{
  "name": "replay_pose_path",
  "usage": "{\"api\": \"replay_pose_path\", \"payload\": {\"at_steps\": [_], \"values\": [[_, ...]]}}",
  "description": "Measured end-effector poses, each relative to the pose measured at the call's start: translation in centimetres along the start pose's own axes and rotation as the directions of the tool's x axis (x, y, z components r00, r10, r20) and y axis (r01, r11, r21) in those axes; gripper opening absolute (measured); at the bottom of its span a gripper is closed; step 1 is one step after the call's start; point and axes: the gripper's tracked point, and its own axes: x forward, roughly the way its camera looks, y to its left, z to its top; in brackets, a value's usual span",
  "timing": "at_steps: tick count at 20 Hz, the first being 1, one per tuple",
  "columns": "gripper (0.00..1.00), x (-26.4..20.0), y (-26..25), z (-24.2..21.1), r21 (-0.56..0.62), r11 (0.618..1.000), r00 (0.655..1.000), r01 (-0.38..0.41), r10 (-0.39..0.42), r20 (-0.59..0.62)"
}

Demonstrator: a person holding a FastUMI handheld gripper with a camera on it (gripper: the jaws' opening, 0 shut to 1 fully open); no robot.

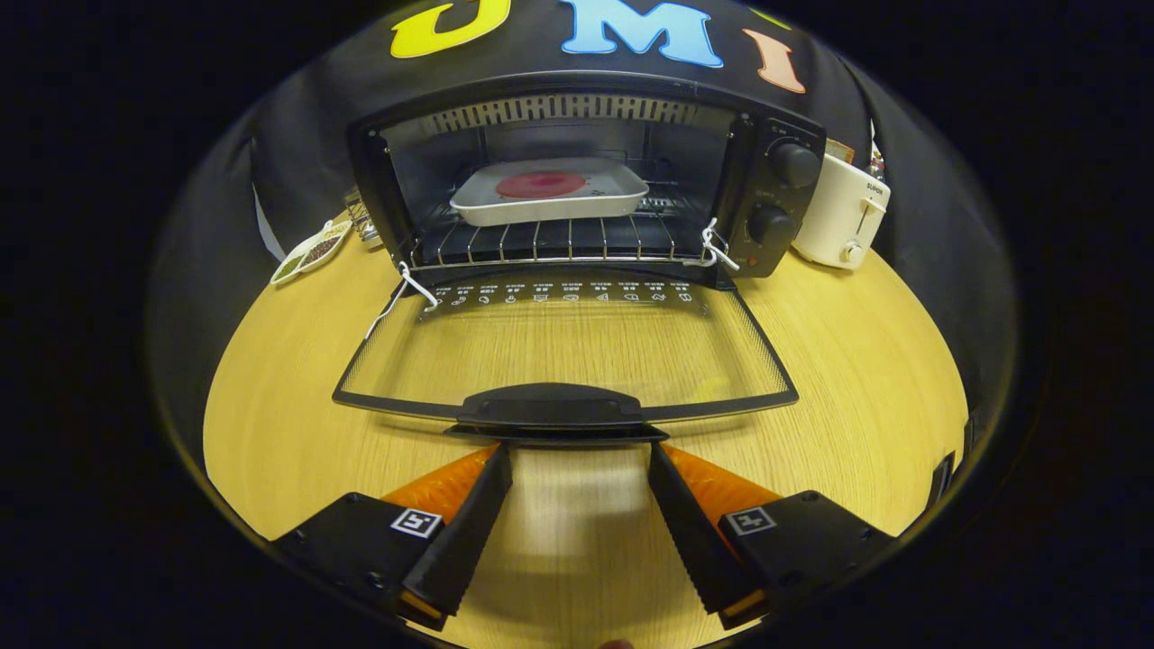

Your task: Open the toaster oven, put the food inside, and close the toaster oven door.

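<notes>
Standing on a pale wood-grain table (pixel 811 379), the toaster oven (pixel 577 180) has its glass door (pixel 563 347) dropped fully open, lying flat toward the gripper with a dark handle (pixel 552 407) at its near edge. The gripper (pixel 580 460) sits low over the tabletop with its fingers spread wide, the tips just under and beside the handle's two ends; nothing is held between them, and whether the tips touch the handle cannot be told. Inside the oven, a white tray (pixel 550 200) rests on the wire rack (pixel 550 242), carrying a flat round red piece of food (pixel 541 185). Two dark knobs (pixel 793 164) sit one above the other on the oven's right panel. White cords (pixel 406 288) hang at the door's hinges on both sides. Right of the oven stands a cream-white toaster (pixel 843 221). Left of it lies a small divided dish (pixel 311 252) of dried grains or spices. Black cloth walls close in behind the rounded table.
</notes>
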Motion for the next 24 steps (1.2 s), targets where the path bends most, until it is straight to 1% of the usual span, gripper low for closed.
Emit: {"api": "replay_pose_path", "payload": {"at_steps": [5,10,13,17,20,24], "values": [[0.98,-0.5,-0.1,0.3,-0.024,1.0,1.0,-0.001,0.001,0.022],[0.98,-2.0,-0.2,1.0,-0.037,0.999,0.997,-0.007,0.01,0.071],[0.98,-3.2,-0.2,2.0,-0.043,0.999,0.993,-0.009,0.014,0.121],[0.98,-5.1,-0.2,3.9,-0.043,0.999,0.979,-0.016,0.024,0.202],[0.98,-6.3,-0.2,6.2,-0.047,0.999,0.958,-0.017,0.03,0.285],[0.98,-7.0,-0.3,9.1,-0.015,1.0,0.942,-0.028,0.031,0.333]]}}
